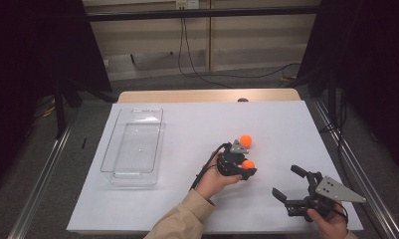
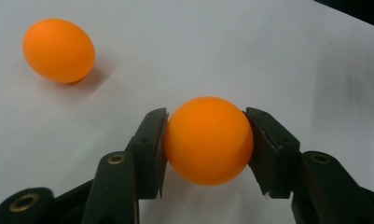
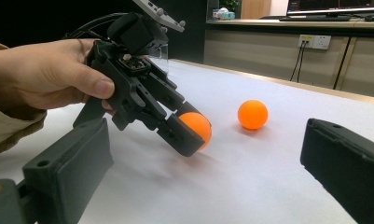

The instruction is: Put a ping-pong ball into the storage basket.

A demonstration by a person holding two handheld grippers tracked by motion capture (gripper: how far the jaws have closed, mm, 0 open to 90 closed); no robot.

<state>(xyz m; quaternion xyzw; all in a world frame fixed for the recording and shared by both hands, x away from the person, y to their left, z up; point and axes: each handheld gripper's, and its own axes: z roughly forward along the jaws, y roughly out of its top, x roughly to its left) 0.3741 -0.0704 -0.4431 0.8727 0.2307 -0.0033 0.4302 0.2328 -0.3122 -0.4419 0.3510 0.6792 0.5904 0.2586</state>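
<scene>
Left gripper (image 2: 205, 140) jaws clamp orange ball (image 2: 208, 140); right gripper (image 3: 198, 186) jaws apart; high view adds clear tray (image 1: 132, 172).

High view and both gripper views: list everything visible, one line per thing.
orange balls: 2, orange; held ball between the left gripper's pads, free ball on the sheet beyond it
plastic bin: 1, clear, left part of table
paper sheet: 1, white, covering table
table: 1, wooden edge at far side
left gripper: 1, black, shut on held ball
right gripper: 1, black, jaws wide apart, near right
</scene>
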